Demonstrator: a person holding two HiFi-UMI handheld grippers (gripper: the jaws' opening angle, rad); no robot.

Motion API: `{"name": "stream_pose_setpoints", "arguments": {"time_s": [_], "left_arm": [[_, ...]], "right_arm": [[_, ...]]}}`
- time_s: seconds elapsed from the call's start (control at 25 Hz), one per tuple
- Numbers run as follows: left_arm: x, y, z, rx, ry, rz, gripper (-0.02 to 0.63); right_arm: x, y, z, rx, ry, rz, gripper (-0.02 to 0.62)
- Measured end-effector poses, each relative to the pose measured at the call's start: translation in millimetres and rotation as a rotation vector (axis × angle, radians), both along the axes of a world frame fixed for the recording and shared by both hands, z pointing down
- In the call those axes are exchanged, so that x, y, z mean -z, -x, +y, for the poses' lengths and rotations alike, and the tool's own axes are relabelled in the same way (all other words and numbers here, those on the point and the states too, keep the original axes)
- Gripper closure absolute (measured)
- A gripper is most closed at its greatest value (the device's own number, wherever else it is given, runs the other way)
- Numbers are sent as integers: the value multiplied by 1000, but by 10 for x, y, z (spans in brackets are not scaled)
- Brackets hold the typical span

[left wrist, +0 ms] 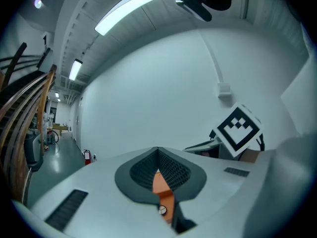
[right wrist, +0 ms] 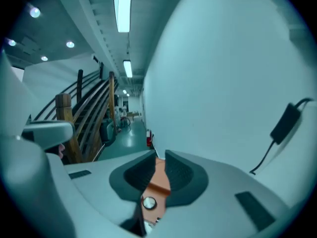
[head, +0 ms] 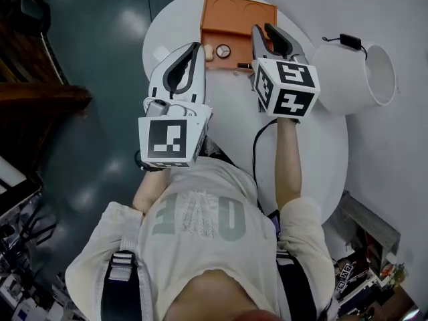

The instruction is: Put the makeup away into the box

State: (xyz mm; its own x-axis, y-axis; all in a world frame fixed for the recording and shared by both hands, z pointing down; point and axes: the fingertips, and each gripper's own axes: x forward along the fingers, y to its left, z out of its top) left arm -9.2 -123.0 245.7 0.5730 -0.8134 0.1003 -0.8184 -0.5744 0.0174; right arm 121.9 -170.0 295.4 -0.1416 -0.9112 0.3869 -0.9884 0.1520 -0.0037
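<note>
An orange box [head: 235,13] lies open at the far side of the round white table [head: 167,35]. A small round makeup compact [head: 223,51] rests in its lower half, with a pale item [head: 208,52] beside it. My left gripper [head: 198,47] hovers just left of the box with its fingertips touching and nothing in them. My right gripper [head: 269,33] hangs over the box's right edge, jaws a narrow gap apart and empty. Between the right jaws [right wrist: 160,156] I see the box [right wrist: 159,180] and compact [right wrist: 148,203] beyond. The left gripper view [left wrist: 157,152] shows the box [left wrist: 161,187] too.
A white cylindrical bin [head: 361,75] lies on its side at the table's right, with a black adapter and cord [head: 348,41] by it. A black cable [head: 257,139] runs across the table toward me. Dark floor lies left of the table, a white wall behind.
</note>
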Motion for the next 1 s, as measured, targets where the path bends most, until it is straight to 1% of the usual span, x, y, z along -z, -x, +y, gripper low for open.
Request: {"name": "stream_pose_setpoints", "arguments": {"time_s": [0.04,0.08,0.24,0.4,0.48,0.6,0.84,1.0], "left_arm": [[59,0,35,-5,-12,5,598],[118,0,69,-9,-21,11,598],[340,1,204,-21,-56,38,598],[537,-3,304,-37,-100,68,598],[628,-4,350,-49,-132,88,598],[705,16,408,-55,-156,96,598],[768,75,482,-46,-168,102,598],[777,94,510,-40,-172,104,598]], "right_arm": [[183,-7,86,-20,-57,-18,562],[346,-10,179,-36,-109,-32,589],[798,33,584,-73,-271,-59,591],[1043,75,940,-109,-381,-45,591],[1097,94,1071,-123,-409,-40,591],[1122,122,1193,-130,-419,-43,591],[1132,192,1269,-120,-422,-53,591],[1133,244,1295,-110,-425,-28,591]]}}
